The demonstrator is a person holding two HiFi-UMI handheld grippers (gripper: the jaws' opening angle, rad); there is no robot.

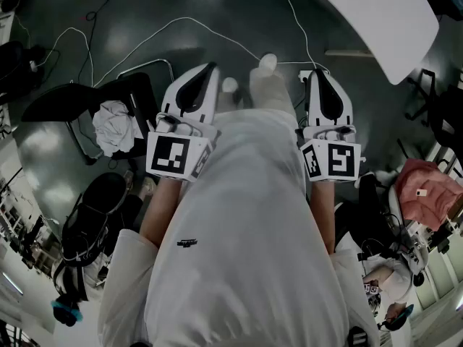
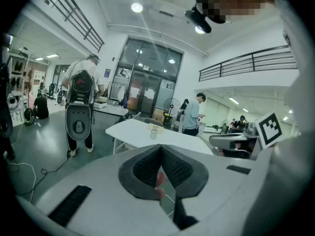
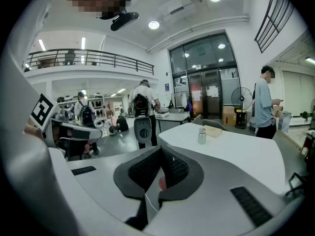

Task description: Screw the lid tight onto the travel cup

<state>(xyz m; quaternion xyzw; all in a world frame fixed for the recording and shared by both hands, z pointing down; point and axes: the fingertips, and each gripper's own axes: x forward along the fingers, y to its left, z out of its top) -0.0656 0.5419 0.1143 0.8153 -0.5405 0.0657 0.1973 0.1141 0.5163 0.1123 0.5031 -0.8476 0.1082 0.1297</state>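
A small silvery cylindrical travel cup (image 3: 202, 137) is seen standing upright on a white table (image 3: 236, 154), just beside a flat tan box (image 3: 214, 130). A narrower lid (image 3: 202, 130) is seen on top. Whether it is screwed tight cannot be told.
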